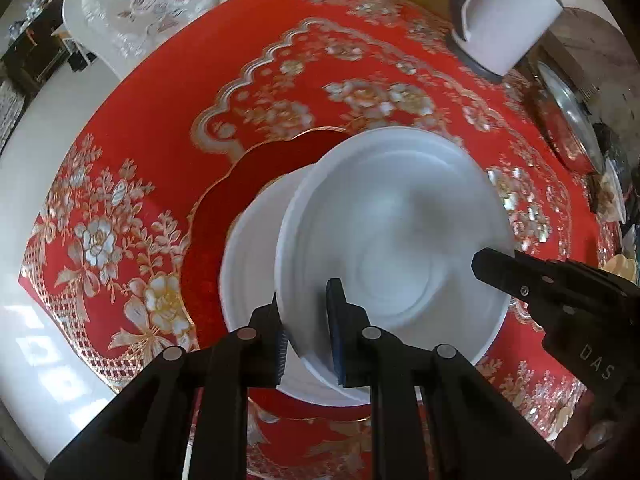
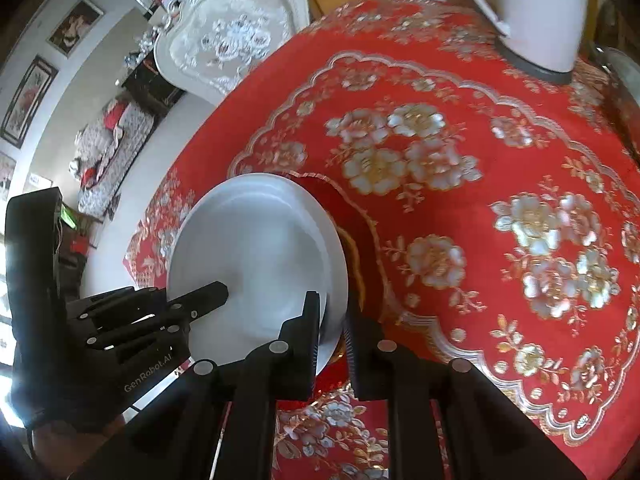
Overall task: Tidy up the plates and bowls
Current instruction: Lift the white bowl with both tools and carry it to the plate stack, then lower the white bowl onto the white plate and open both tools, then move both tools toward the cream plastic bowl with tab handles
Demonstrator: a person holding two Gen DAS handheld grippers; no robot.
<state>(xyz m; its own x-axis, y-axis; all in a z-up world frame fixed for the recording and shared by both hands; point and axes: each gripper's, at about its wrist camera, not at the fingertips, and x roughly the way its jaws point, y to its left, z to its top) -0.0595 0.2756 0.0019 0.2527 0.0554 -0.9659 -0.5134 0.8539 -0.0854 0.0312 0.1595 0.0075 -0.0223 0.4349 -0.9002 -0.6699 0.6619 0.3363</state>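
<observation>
While both my claws pinch the same dish, this is how each camera reads it.

Left wrist, grip: my left gripper [image 1: 306, 332] is clamped on the near rim of the white bowl [image 1: 392, 240], one pad outside the wall, the other inside.
Left wrist, bowl position: tilted, held over a second white bowl [image 1: 248, 248] that sits on the red scalloped plate [image 1: 224, 216]; I cannot tell whether the two bowls touch.
Left wrist, risk: a thin rim hold on smooth glaze could slip, and the bowl would drop onto the one beneath and chip it.

Right wrist, grip: my right gripper [image 2: 332, 340] is closed on the opposite rim of the bowl, with my left claw reaching in from the other side.
Right wrist, risk: if my two hands pull at different rates, the bowl twists out of one pinch.
Right wrist, surroundings: the white kettle [image 2: 536, 12] stands well apart on the red tablecloth [image 2: 460, 208], so I judge it safe; dragging the plate could bunch the cloth.
</observation>
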